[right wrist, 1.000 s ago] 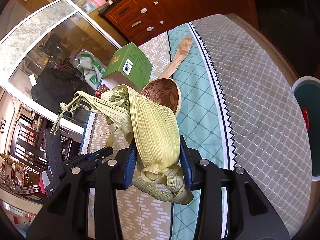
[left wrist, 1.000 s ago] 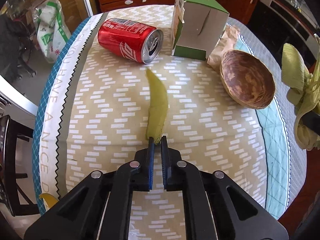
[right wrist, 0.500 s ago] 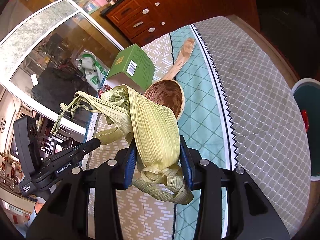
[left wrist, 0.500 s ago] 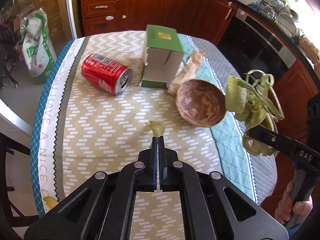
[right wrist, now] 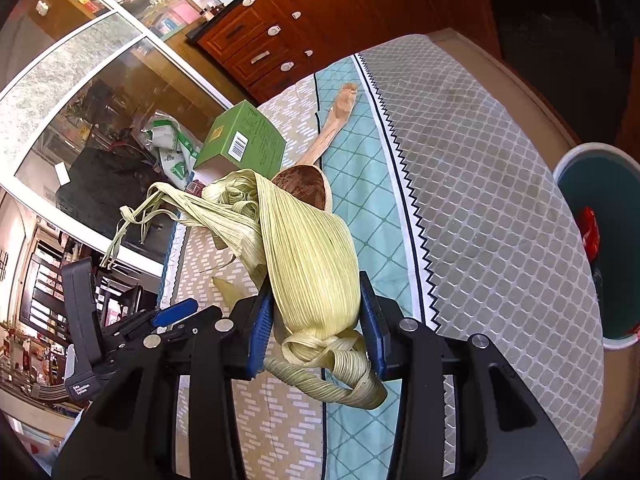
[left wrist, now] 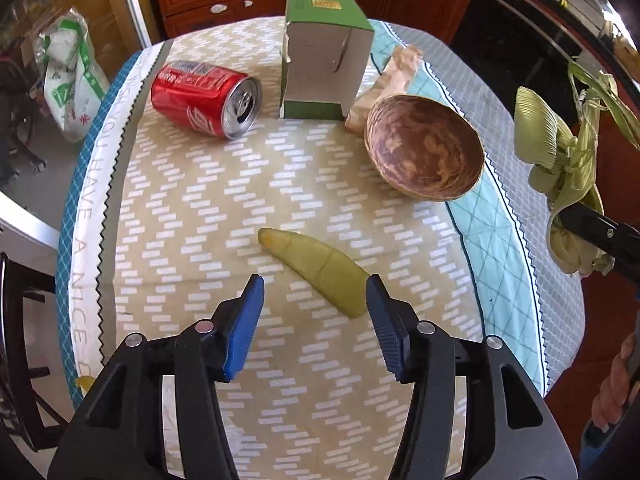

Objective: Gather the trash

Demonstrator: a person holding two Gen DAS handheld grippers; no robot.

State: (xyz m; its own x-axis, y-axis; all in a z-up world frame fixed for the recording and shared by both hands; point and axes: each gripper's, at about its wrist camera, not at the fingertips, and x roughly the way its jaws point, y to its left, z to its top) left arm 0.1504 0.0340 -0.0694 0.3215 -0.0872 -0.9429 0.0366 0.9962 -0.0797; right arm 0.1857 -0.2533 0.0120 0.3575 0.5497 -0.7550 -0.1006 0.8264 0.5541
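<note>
Covering nearly the whole left wrist view, the tabletop (left wrist: 192, 208) wears a patterned cloth and carries the leftover rubbish. At twelve o'clock stands a green carton (left wrist: 324, 60), with a wooden bowl (left wrist: 426, 150) at two o'clock and a tipped red can (left wrist: 206, 98) at eleven o'clock. A greenish peel strip (left wrist: 316, 266) lies flat near the centre, its near end reaching in between the fingertips of the left tongs (left wrist: 315, 294), whose jaws are opening and press on nothing. The right tongs (right wrist: 317, 314) are clamped on a bundle of corn husk (right wrist: 308, 264), held above the cloth; a bin (right wrist: 596, 248) shows off the table edge at three o'clock in that view, with something red already inside.

Judging by this, the step in hand is gathering scraps: the husk is secured, the peel is loose on the cloth. The next move probably calls for lowering the left tongs squarely over the strip and closing across its narrow width, since it lies flat and thin, and for carrying the husk to the bin.
</note>
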